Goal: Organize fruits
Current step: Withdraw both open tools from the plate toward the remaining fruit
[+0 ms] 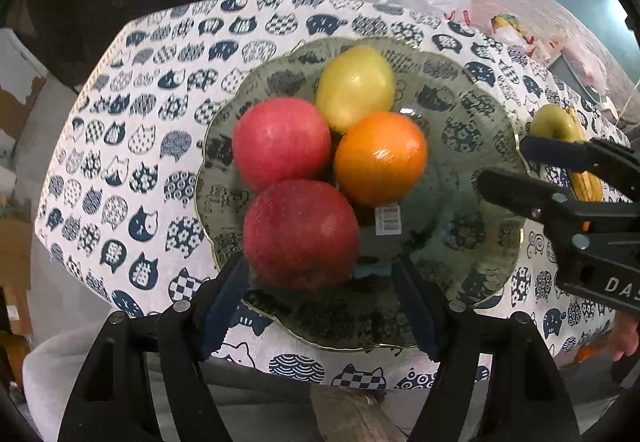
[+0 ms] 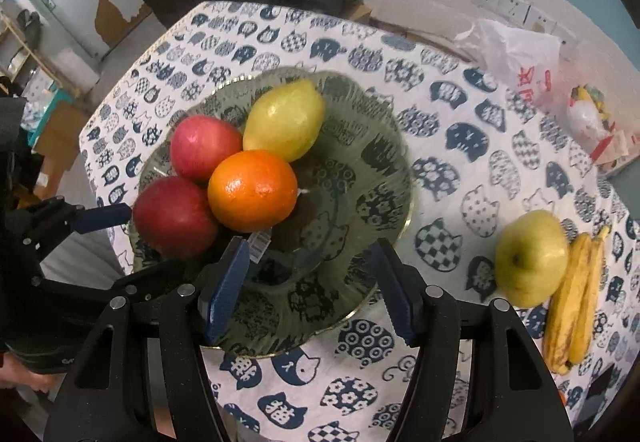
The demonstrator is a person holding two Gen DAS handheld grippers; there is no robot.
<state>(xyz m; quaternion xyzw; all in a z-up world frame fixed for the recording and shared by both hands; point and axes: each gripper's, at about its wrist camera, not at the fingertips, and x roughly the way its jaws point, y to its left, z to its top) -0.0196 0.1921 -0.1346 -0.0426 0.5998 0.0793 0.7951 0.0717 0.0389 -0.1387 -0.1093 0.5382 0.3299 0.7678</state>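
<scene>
A clear glass plate (image 1: pixel 484 110) on the cat-print tablecloth holds two red apples, a yellow-green pear (image 1: pixel 354 86) and an orange (image 1: pixel 380 158). My left gripper (image 1: pixel 320 282) is open at the plate's near rim. Its fingertips flank the nearer red apple (image 1: pixel 300 234), with a gap showing on the apple's right side. In the right wrist view one left finger (image 2: pixel 104 218) lies against that apple (image 2: pixel 174 216). My right gripper (image 2: pixel 310 282) is open over the bare right half of the plate (image 2: pixel 360 146), holding nothing. A green apple (image 2: pixel 530 258) and bananas (image 2: pixel 572 302) lie on the cloth to the right.
A white plastic bag (image 2: pixel 516 54) and small packets (image 2: pixel 592 122) sit at the table's far right corner below wall sockets. The table edge runs close under both grippers. A person's hand (image 1: pixel 624 338) shows at the right edge.
</scene>
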